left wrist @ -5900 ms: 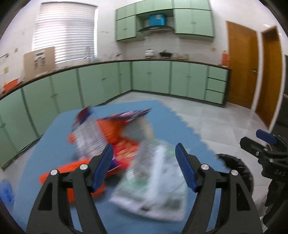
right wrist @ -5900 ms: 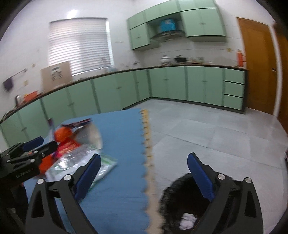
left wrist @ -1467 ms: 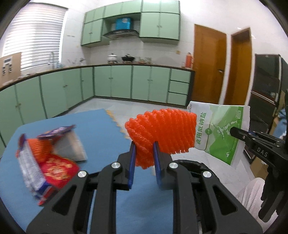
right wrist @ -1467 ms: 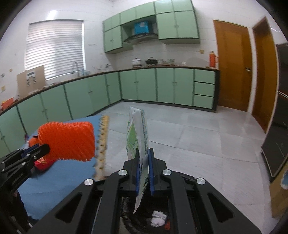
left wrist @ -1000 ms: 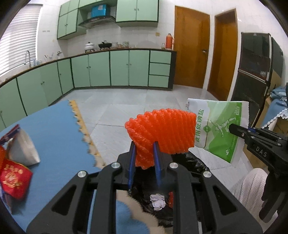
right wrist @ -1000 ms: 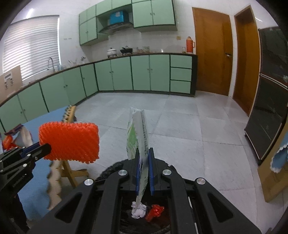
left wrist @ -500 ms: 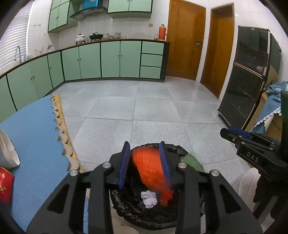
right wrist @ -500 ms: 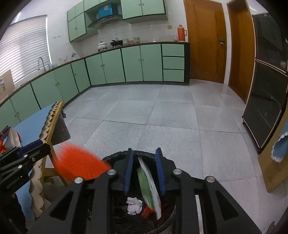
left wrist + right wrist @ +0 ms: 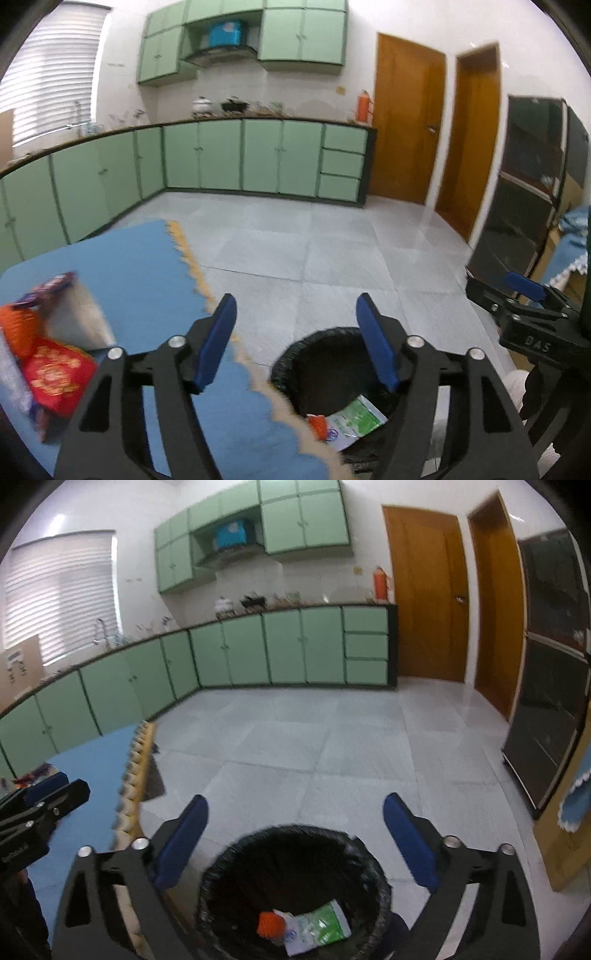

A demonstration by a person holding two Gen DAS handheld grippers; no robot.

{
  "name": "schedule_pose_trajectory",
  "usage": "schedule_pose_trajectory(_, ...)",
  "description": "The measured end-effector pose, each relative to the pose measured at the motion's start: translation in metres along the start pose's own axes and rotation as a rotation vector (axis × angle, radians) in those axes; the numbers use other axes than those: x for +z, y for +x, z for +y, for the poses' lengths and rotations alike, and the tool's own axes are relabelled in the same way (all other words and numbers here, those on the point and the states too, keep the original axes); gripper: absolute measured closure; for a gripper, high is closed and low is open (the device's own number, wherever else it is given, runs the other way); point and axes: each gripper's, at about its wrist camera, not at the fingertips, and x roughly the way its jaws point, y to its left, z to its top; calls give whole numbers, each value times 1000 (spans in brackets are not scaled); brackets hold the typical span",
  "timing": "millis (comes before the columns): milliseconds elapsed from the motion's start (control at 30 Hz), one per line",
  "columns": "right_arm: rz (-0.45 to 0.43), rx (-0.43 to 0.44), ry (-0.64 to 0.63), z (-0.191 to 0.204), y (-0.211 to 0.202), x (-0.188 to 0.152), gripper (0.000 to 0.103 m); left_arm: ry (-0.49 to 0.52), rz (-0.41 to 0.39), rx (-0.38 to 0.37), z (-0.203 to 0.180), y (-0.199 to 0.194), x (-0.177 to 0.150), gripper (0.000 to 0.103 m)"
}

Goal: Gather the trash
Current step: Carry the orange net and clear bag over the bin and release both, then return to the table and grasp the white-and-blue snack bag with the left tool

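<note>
With both hand-held grippers spread and empty, left hand-held gripper point(image 9: 295, 345) and right hand-held gripper point(image 9: 295, 843) having just opened, orange foam net point(image 9: 271, 925) and green-white plastic pouch point(image 9: 321, 928) lie in the black-lined bin point(image 9: 221, 871). Remaining red foil packet point(image 9: 55, 373) on the blue-covered counter point(image 9: 147, 266) looks light, crinkly, slippery; pinch an edge.

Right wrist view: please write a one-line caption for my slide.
Open right gripper above the black-lined trash bin, where the green-white packet and orange foam net lie.
</note>
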Motion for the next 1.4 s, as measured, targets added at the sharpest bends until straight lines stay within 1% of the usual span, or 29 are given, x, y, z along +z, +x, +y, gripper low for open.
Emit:
schedule_pose_trajectory(67, -18, 41, -15, 16, -6, 2, 6, -9, -17, 38, 13, -14, -1, 30)
schedule_pose_trajectory(100, -26, 64, -24, 27, -8, 3, 6, -11, -29, 70, 22, -24, -3, 29)
schedule_pose_trajectory(233, -44, 140, -64, 65, -9, 3, 6, -32, -48, 158, 51, -51, -9, 27)
schedule_pose_trajectory(333, -41, 200, -104, 100, -7, -3, 6, -47, -63, 246, 76, -71, -16, 25)
schedule_pose_trajectory(467, -35, 260, -154, 139, -4, -11, 6, -76, -56, 369, 110, -84, -24, 23)
schedule_pose_trajectory(533, -33, 280, -173, 152, -4, -14, 6, -92, -45, 429, 126, -87, -28, 23)
schedule_pose_trajectory(633, -30, 299, -194, 167, -2, -18, 6, -113, -33, 481, 145, -89, -34, 23)
schedule_pose_trajectory(867, -14, 307, -219, 178, 5, -27, 6, -142, -4, 531, 162, -81, -45, 22)
schedule_pose_trajectory(1000, 2, 310, -223, 183, 11, -29, 6, -164, 17, 570, 172, -72, -46, 22)
schedule_pose_trajectory(1233, 22, 329, -243, 199, 21, -31, 6, -196, 55, 602, 185, -62, -42, 22)
schedule_pose_trajectory(1400, 34, 357, -258, 213, 26, -33, 6, -237, 68, 589, 197, -68, -47, 30)
